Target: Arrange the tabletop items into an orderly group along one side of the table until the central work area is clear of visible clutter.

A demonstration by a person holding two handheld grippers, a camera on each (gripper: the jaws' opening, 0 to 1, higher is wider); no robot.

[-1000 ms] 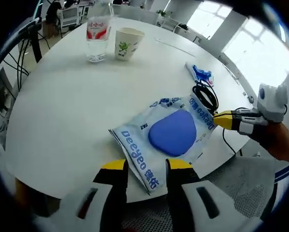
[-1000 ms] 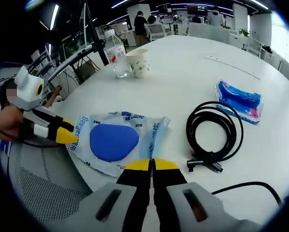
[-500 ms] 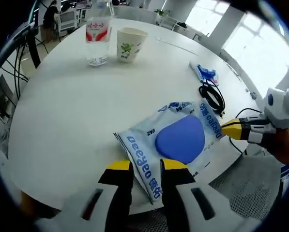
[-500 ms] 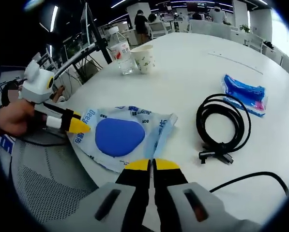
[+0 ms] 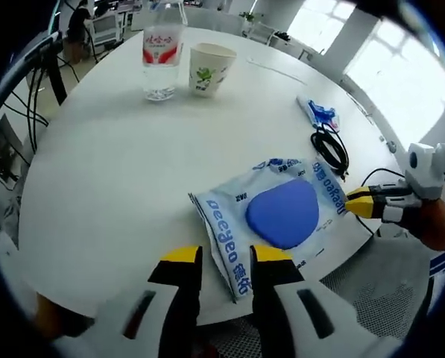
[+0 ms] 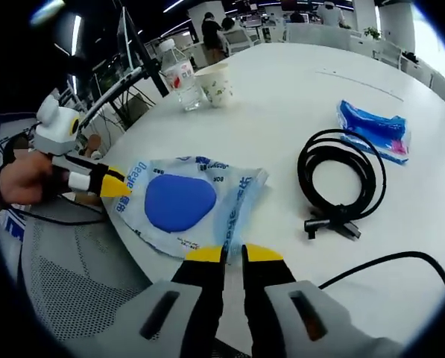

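Left gripper (image 5: 226,257) jaws narrowly parted at the near edge of the blue pad packet (image 5: 278,216), not clearly pinching it; right gripper (image 6: 233,253) nearly closed at its opposite edge, empty. Best to pinch both edges squarely and slide the packet toward the water bottle (image 5: 161,56) and paper cup (image 5: 210,68); cup contents not visible. Coiled cable (image 6: 340,179) and tissue pack (image 6: 373,130) lie right.
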